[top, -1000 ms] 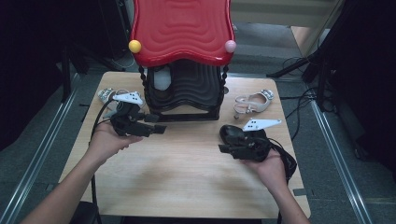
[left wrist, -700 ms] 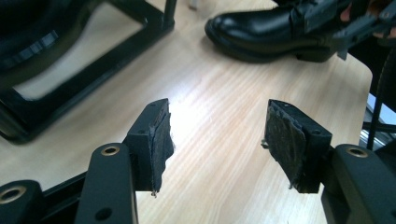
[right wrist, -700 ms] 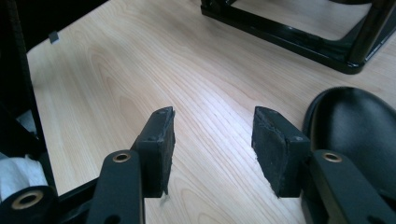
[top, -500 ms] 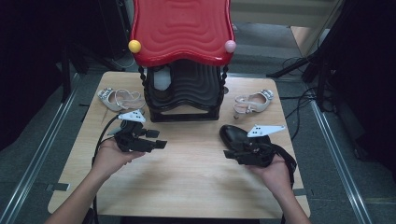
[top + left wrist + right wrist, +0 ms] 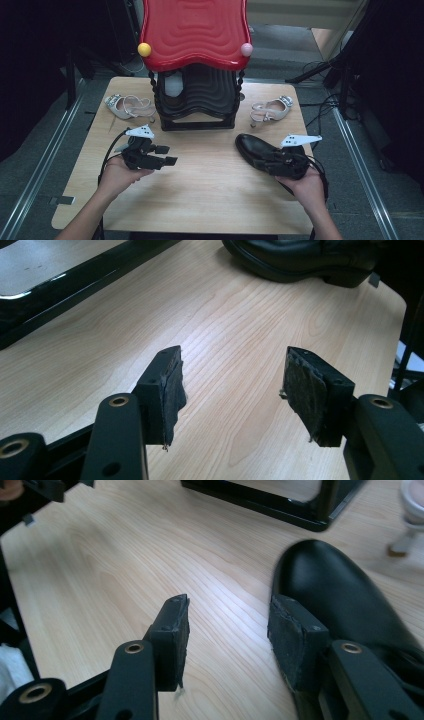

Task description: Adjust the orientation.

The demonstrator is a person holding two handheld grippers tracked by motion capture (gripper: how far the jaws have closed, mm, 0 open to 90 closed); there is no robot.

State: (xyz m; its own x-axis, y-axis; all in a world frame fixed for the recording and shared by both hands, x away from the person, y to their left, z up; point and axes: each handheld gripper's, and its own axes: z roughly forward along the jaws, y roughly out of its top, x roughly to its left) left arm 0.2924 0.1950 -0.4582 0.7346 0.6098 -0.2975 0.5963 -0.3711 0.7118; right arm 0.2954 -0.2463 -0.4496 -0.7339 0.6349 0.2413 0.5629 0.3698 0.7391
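My left gripper (image 5: 165,155) hung over bare wooden table (image 5: 210,200) at about nine o'clock, its jaws spread apart with nothing between them. My right gripper (image 5: 227,630) sat at about three o'clock, jaws likewise parted and empty, one jaw over the black leather shoe (image 5: 260,150), which lay on its sole beside my right hand (image 5: 305,185). At twelve o'clock stood the black shoe rack (image 5: 200,100) under a red wavy top (image 5: 195,30) with a yellow ball (image 5: 144,49) and a pink ball (image 5: 246,49) at its corners. A pale sandal (image 5: 127,106) lay at ten o'clock, and another sandal (image 5: 272,108) at two o'clock, both well apart from my grippers.
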